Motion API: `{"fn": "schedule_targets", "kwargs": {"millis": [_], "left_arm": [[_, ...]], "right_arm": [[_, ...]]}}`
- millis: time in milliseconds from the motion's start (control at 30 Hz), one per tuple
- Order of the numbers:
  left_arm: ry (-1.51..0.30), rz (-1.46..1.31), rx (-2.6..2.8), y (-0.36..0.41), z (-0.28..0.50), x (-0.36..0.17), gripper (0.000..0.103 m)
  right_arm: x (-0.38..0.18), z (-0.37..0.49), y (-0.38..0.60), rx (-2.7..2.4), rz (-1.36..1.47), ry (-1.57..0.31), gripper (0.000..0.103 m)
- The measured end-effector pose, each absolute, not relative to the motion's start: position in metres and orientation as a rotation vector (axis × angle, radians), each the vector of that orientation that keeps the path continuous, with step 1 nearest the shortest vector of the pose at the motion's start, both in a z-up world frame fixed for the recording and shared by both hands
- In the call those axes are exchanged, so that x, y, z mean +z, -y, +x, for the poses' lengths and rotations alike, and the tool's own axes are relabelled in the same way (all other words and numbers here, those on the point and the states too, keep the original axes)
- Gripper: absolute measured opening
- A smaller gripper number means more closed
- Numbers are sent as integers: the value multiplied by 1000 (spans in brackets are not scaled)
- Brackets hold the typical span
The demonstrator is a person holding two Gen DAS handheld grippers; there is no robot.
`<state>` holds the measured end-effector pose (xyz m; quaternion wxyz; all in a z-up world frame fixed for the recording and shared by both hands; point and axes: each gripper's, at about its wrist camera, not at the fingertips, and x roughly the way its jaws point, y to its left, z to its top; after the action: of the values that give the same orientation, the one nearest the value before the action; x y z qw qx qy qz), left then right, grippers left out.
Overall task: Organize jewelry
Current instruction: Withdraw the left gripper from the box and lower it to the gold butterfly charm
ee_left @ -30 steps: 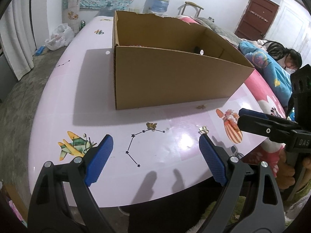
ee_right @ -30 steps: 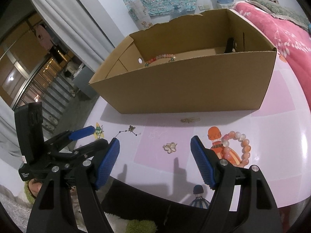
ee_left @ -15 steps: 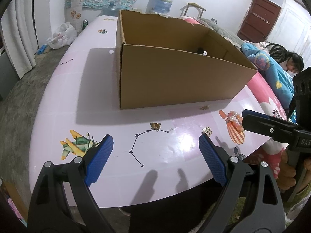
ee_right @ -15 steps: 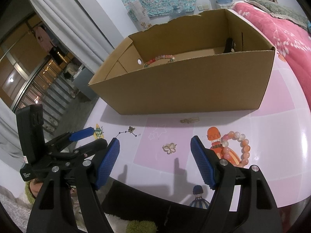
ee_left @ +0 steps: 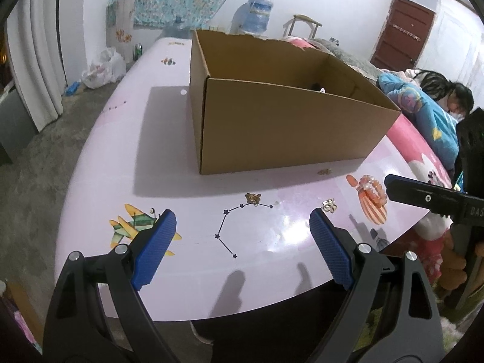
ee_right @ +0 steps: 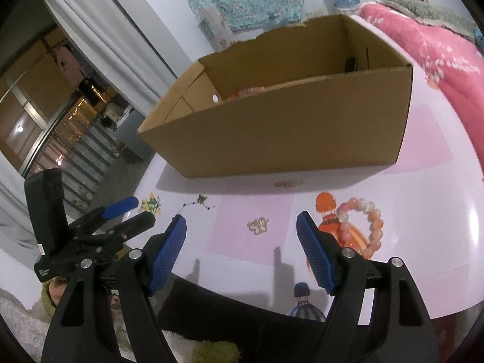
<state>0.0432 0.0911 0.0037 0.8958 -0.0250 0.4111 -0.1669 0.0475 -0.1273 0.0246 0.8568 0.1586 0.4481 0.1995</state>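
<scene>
On the pink table point(ee_left: 127, 157) stands an open cardboard box point(ee_left: 281, 127). In front of it lie a gold butterfly brooch point(ee_left: 253, 197), a pale bow-shaped piece point(ee_left: 329, 205), a small gold clip point(ee_left: 324, 171) and an orange-pink bead bracelet point(ee_left: 372, 189). My left gripper point(ee_left: 242, 214) hovers open over the table's near edge, below the brooch, with nothing in it. My right gripper point(ee_right: 241, 219) is open too. The bow-shaped piece point(ee_right: 257, 226) lies just beyond its tips and the bead bracelet point(ee_right: 363, 227) is to the right. Another beaded bracelet point(ee_right: 251, 90) peeks over the box wall.
A person point(ee_left: 453, 103) in blue lies on the pink bed point(ee_right: 438, 39) to the right of the table. A small black object point(ee_left: 316, 85) sits inside the box. A water bottle point(ee_left: 255, 15) and white bags point(ee_left: 103, 69) stand at the far wall. Each gripper shows at the edge of the other's view.
</scene>
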Motion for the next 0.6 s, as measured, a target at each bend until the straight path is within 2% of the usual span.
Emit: {"fn": "schedule_targets", "kwargs": {"millis": [100,433,600], "left_arm": [[-832,-16,-354,-87,43,4,84],[-845,99,-403,-63,67,-8,56],[-870,104,-428,-59,74,-14,46]], "right_arm": [[20,50,121,430,320,-960,73],[17,57,111,439,281,-969,69],[18,55,112,433,276,-966,68]]}}
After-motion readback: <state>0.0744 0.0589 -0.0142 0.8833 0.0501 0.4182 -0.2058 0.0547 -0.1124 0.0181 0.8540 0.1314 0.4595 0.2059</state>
